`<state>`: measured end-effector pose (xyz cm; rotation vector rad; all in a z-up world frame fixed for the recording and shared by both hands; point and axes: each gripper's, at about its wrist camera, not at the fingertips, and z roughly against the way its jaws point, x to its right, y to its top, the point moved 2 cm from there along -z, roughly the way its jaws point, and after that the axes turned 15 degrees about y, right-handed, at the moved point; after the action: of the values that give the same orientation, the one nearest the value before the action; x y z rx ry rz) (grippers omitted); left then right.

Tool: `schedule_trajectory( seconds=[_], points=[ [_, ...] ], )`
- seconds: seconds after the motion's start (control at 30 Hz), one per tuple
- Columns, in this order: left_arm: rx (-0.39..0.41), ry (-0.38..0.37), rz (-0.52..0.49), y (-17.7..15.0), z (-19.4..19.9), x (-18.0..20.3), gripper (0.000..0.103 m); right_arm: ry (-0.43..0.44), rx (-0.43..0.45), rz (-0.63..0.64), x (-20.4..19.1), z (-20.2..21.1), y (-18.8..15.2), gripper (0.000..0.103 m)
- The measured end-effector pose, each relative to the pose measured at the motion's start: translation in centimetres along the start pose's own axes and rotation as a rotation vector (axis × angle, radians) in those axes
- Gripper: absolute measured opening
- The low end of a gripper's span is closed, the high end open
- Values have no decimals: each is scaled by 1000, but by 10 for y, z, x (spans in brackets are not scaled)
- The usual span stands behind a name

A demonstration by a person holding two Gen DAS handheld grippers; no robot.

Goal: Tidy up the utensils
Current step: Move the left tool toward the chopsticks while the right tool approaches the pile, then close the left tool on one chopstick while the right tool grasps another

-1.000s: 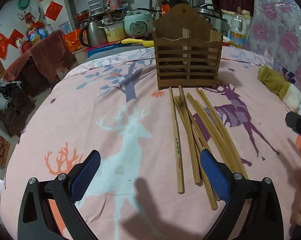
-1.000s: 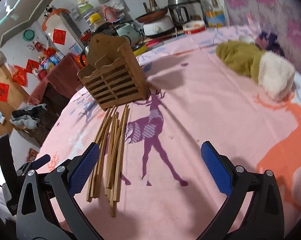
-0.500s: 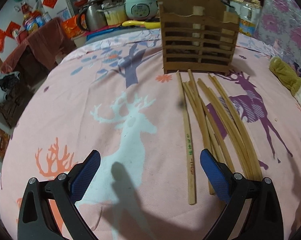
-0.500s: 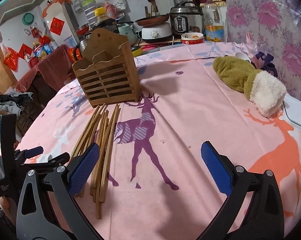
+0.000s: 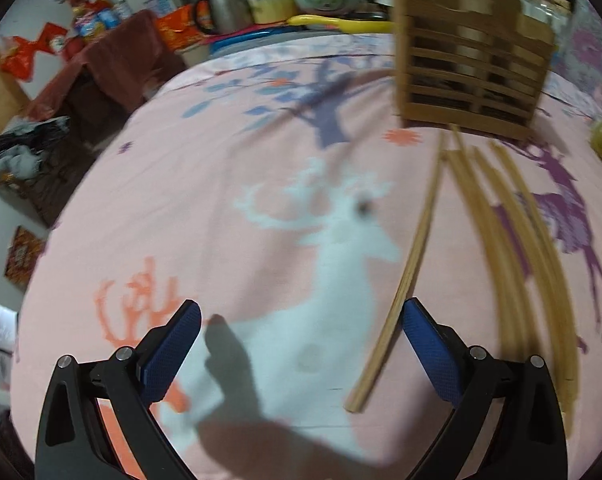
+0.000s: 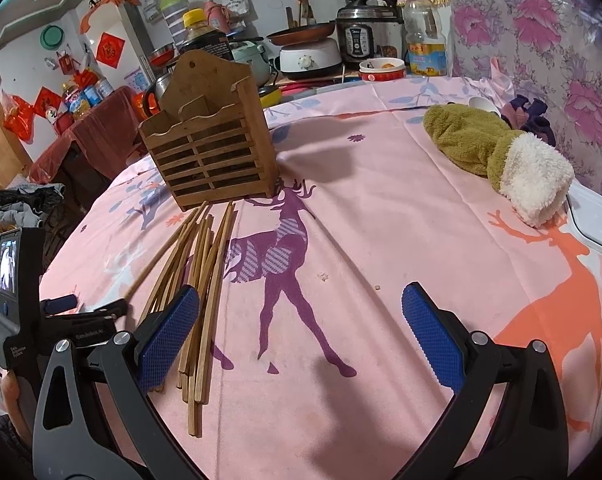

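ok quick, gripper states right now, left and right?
Left gripper: open, holding nothing, one chopstick by its right finger.
Right gripper: open, holding nothing, above the tablecloth.

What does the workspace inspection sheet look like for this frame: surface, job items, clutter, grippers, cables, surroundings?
Surface: round table under a pink deer-print cloth.
Job's things: loose wooden chopsticks lying flat in front of the upright slatted wooden holder; one chopstick lies apart on the left of the pile.
Clutter: green and white fleece item on the cloth, far from the pile.
Grippers: left gripper open, empty, next to the separate chopstick; right gripper open, empty, beside the pile.
Cables: nothing seen.
Surroundings: pressure cooker, oil bottle and other kitchenware behind the table.
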<state>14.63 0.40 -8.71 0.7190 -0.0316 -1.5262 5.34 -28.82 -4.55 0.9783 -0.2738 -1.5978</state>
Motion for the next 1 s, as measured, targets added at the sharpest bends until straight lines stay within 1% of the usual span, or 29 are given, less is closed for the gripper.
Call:
schedule_trajectory(
  seconds=[0.03, 0.17, 0.27, 0.3, 0.33, 0.37, 0.4, 0.43, 0.47, 0.5, 0.53, 0.6, 0.67, 0.7, 0.73, 0.77, 0.8, 0.87, 0.9, 0.97, 1.0],
  points=[
    [-5, 8, 11, -1, -1, -4, 99, -1, 0, 0, 0, 0, 0, 98],
    [-15, -1, 33, -3, -2, -8, 99, 0, -4, 3, -1, 0, -1, 98],
    [33, 47, -7, -6, 6, -1, 98, 4, -9, 13, -3, -2, -3, 98],
    [51, 64, -21, -8, 10, 3, 97, 7, -11, 15, -3, -2, -3, 98],
    [77, 76, -45, -11, 16, 8, 93, 9, -13, 17, -4, -2, -3, 98],
    [94, 68, -64, -12, 19, 12, 82, 12, -14, 18, -4, -2, -3, 98],
    [106, 53, -80, -13, 22, 15, 68, 17, -16, 19, -5, -2, -3, 97],
    [114, 21, -97, -15, 26, 19, 48, 22, -18, 20, -5, -2, -4, 97],
    [116, -17, -112, -17, 28, 21, 37, 38, -23, 22, -7, -3, -4, 96],
    [117, -55, -132, -20, 32, 23, 19, 55, -30, 25, -8, -3, -4, 93],
    [120, -63, -141, -23, 34, 24, 13, 73, -39, 30, -10, -4, -5, 91],
    [125, -60, -143, -29, 35, 22, 15, 105, -62, 47, -15, -8, -7, 87],
    [102, -79, -102, -30, 32, 9, 22, 133, -89, 69, -22, -12, -10, 82],
    [88, -88, -78, -30, 29, 4, 38, 145, -103, 79, -25, -15, -12, 79],
    [61, -93, -35, -27, 23, -5, 51, 160, -123, 93, -29, -18, -14, 76],
    [30, -102, 4, -24, 16, -13, 52, 171, -147, 109, -33, -23, -17, 73],
    [2, -133, 33, -21, 11, -19, 53, 177, -164, 122, -37, -27, -21, 69],
    [-16, -161, 55, -20, 7, -24, 53, 185, -216, 165, -47, -38, -28, 63],
    [-15, -157, 52, -20, 8, -23, 53, 185, -237, 186, -52, -42, -31, 58],
    [5, -126, 29, -21, 11, -18, 53, 177, -263, 213, -57, -50, -36, 50],
    [14, -109, 19, -22, 12, -16, 54, 158, -278, 225, -58, -54, -38, 42]
  ],
)
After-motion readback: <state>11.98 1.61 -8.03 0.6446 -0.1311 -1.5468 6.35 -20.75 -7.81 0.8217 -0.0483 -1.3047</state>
